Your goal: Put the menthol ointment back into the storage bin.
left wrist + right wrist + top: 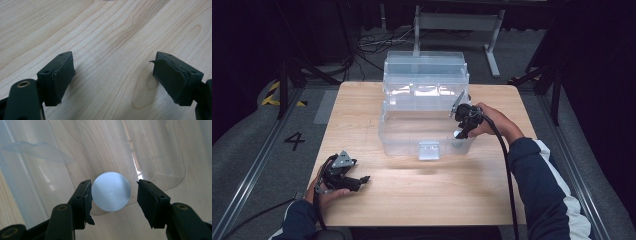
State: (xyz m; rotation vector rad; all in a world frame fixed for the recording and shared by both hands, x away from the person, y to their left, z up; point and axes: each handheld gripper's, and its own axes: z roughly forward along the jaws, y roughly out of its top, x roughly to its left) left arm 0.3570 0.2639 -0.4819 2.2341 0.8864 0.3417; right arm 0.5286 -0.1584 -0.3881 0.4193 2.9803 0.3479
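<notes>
I see the right gripper (113,195) straddling a round metal disc (111,191) in the clear plastic toolbox (424,112).
Near me, my left gripper (113,76) rests open and empty over the wooden table (422,192). The right jaws are spread, one pad touching the disc: it looks stiff and slick, best pinched across its rim; the box walls crowd my wrist.
</notes>
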